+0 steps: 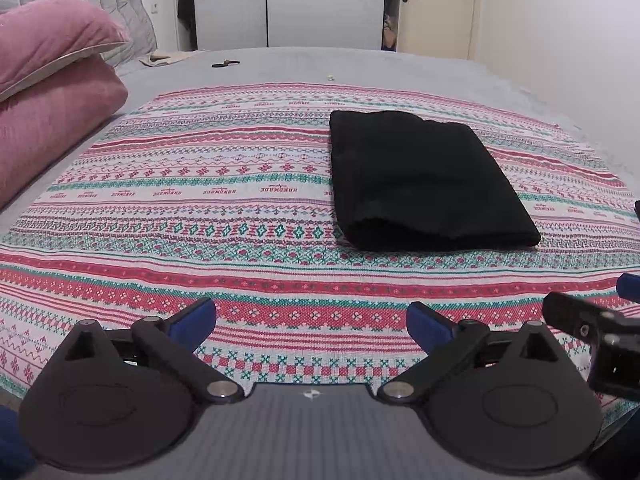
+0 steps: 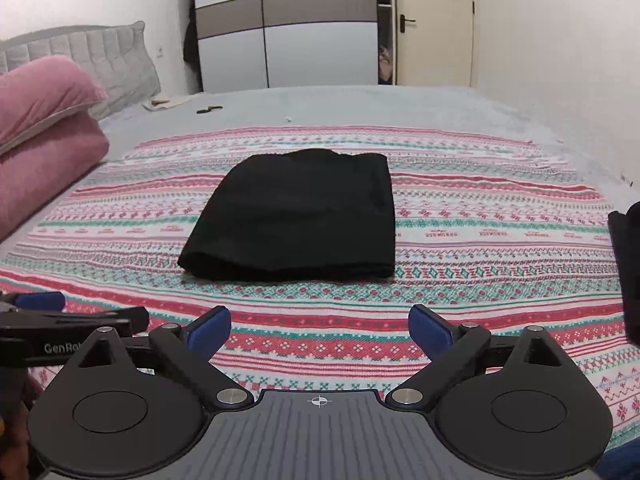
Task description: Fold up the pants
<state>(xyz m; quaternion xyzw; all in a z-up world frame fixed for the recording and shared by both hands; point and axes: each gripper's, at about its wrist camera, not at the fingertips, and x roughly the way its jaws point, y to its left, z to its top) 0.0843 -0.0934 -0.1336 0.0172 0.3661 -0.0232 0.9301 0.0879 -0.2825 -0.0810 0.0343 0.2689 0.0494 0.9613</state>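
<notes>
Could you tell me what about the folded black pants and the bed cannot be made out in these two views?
- Black pants: dark fabric hides the layers and waistband in both views.
- Small dark item on the grey sheet: too small to identify.
- Dark object: cut off by the right wrist view's edge.

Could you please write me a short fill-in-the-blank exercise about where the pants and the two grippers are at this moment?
1. The pants lie folded on the patterned ____.
2. The colour of the pants is ____.
3. The left gripper and right gripper both have their jaws ____.
4. The pink pillows lie to the ____ of the pants.

Missing words: blanket; black; open; left
</notes>
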